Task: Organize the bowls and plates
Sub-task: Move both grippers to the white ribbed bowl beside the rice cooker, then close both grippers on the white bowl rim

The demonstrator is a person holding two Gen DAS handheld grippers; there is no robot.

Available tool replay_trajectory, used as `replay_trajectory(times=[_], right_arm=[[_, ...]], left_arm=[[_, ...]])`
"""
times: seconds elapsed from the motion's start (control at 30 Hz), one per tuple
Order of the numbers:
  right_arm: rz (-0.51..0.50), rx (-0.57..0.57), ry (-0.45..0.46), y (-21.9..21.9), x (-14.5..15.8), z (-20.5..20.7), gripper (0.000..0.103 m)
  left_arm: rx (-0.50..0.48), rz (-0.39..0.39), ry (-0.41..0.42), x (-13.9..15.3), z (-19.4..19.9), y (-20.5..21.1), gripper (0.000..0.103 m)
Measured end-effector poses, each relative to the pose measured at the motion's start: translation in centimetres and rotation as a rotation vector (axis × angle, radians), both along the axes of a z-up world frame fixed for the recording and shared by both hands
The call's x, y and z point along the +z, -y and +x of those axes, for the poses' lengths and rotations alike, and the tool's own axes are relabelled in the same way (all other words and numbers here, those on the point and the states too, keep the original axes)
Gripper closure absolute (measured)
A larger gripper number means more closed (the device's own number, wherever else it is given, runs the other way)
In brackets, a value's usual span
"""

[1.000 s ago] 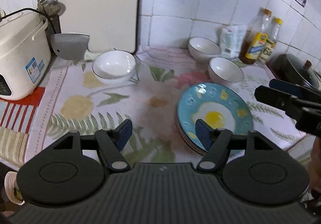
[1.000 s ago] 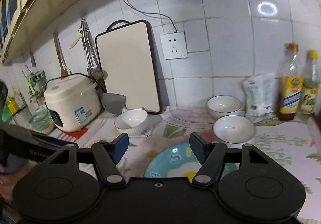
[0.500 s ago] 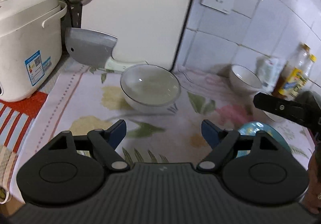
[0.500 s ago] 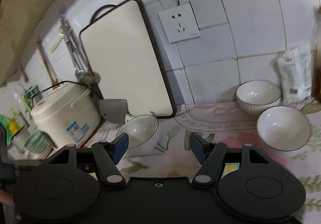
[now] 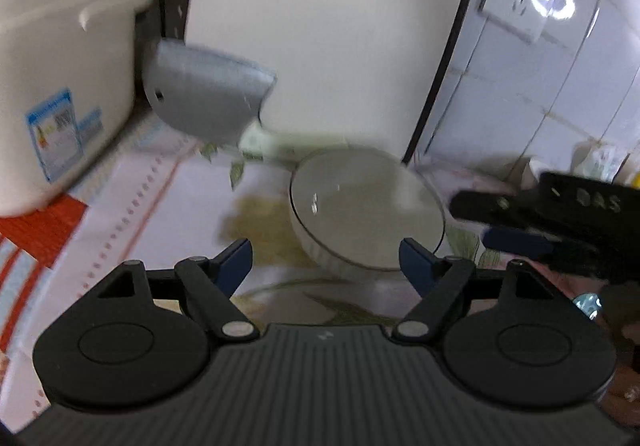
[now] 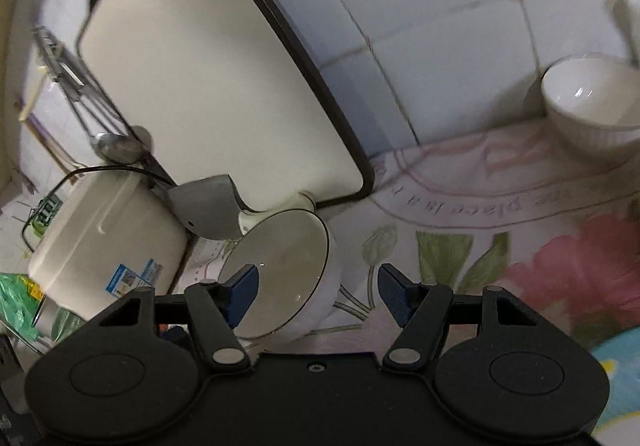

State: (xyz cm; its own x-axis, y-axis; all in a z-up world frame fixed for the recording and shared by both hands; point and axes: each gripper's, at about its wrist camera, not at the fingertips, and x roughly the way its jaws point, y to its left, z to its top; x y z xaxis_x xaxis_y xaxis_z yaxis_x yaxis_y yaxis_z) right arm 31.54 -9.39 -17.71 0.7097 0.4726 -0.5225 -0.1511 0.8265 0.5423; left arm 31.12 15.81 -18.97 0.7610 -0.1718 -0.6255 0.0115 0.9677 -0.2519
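Bowl (image 5: 366, 212) sits near the counter's back edge, before the cutting board (image 5: 340, 34). Right gripper (image 6: 316, 292) is spread wide and empty; left gripper (image 5: 326, 260), also empty, has just been narrowing slightly. Straddle the rim squarely, then close gently.

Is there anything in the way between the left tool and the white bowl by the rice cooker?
Nothing visible. The left tool is open, and only bare flowered cloth lies between it and the white bowl. The right tool is close on the bowl's other side, not in between.
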Motion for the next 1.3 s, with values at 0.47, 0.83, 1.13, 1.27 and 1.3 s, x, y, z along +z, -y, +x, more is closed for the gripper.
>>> replay_trajectory(times=[0.47,0.83,1.13,1.27,1.3], right_arm=[[-0.067,-0.004,-0.133,-2.9,-2.0,4.4,0.084],[-0.105,0.023,-0.114,-3.0,-1.4,2.7,0.084],[-0.127,0.058,-0.102,-2.6,1.1,-1.2,0.084],[-0.131,0.064,-0.097,-2.4,1.8,-3.4,0.084],[-0.130,0.068,-0.097,-2.3,1.9,-4.0,0.084]], left_arm=[[0.047,-0.178,-0.137,-0.8,2.5,-1.0,0.076],[0.061,-0.226,-0.200,-0.5,0.5,-1.0,0.076],[0.019,-0.184,-0.183,2.4,-3.4,-0.6,0.076],[-0.001,-0.165,-0.183,3.5,-5.3,-0.3,0.076],[-0.008,-0.165,-0.189,3.6,-5.8,-0.3,0.076]])
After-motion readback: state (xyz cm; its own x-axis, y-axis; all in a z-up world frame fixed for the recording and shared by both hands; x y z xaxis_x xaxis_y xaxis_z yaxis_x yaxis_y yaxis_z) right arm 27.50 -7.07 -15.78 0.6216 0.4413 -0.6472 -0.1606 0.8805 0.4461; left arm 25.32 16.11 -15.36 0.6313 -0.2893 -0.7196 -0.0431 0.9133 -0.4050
